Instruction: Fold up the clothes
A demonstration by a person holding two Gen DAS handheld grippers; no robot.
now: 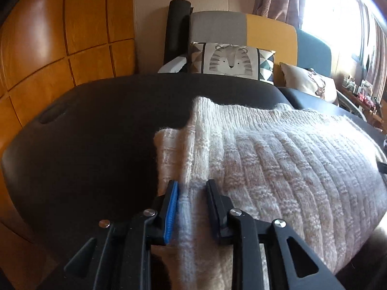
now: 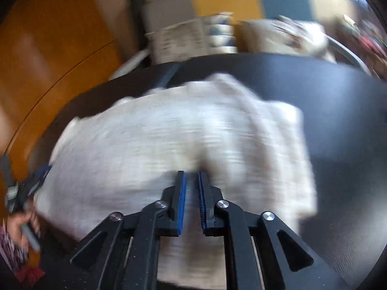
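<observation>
Cream knit sweater (image 1: pixel 278 159) edge sits clamped in both left gripper (image 1: pixel 192 188) and right gripper (image 2: pixel 192 176) fingers.

One cream knitted sweater (image 1: pixel 278 159) lies on one black table (image 1: pixel 84 145), with two cushions (image 1: pixel 232 61) behind.

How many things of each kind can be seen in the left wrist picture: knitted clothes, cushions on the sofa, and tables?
Knitted clothes: 1, the cream sweater, which lies between the jaws of the left gripper
Cushions: 2, the tiger cushion and the beige cushion
Tables: 1, the black table
Total: 4
</observation>
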